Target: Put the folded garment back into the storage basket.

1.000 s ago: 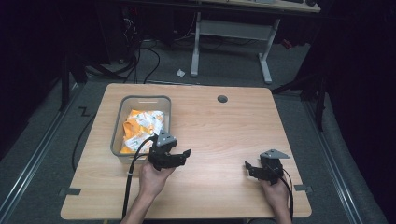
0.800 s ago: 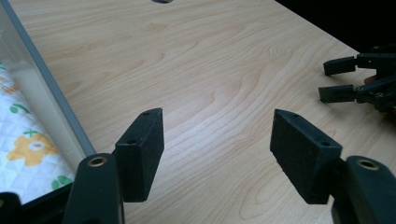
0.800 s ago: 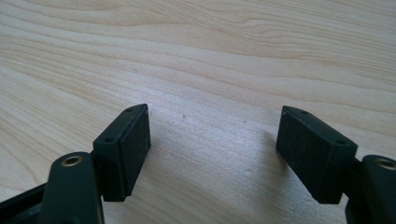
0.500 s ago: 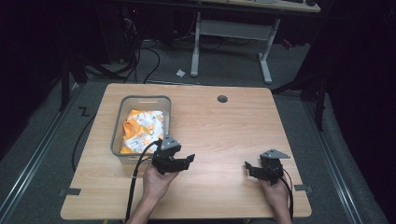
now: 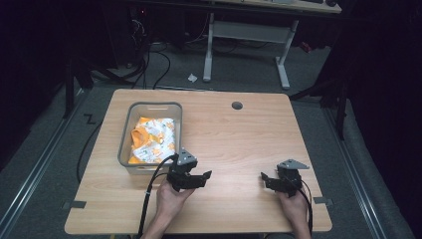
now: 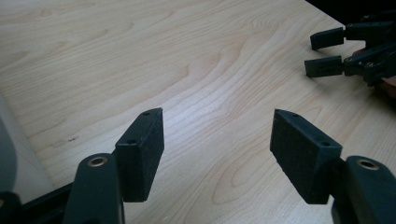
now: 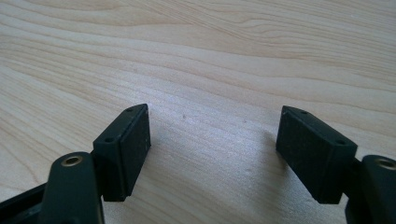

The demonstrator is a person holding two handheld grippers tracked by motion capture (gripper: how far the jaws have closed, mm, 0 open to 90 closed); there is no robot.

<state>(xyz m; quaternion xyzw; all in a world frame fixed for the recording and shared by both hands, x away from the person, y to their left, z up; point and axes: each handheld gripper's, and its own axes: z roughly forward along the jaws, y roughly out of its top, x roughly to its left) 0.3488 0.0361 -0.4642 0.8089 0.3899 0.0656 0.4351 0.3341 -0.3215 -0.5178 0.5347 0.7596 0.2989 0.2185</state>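
Left gripper (image 5: pixel 201 177) is held just off the near right corner of the grey bin (image 5: pixel 126 141), jaws spread wide with nothing between them, only bare wooden table (image 5: pixel 249 134) seen under them. Right gripper (image 5: pixel 267 179) is held well apart toward the table's near right side, jaws likewise spread and empty. Orange-and-white printed fabric (image 5: pixel 152 140) is bundled inside the bin.

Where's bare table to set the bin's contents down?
Widest free patch: right of the bin, from the hole down to the two claws. Also bare between the left claw and right claw. Crowded at the left: the bin with the orange cloth sits there.
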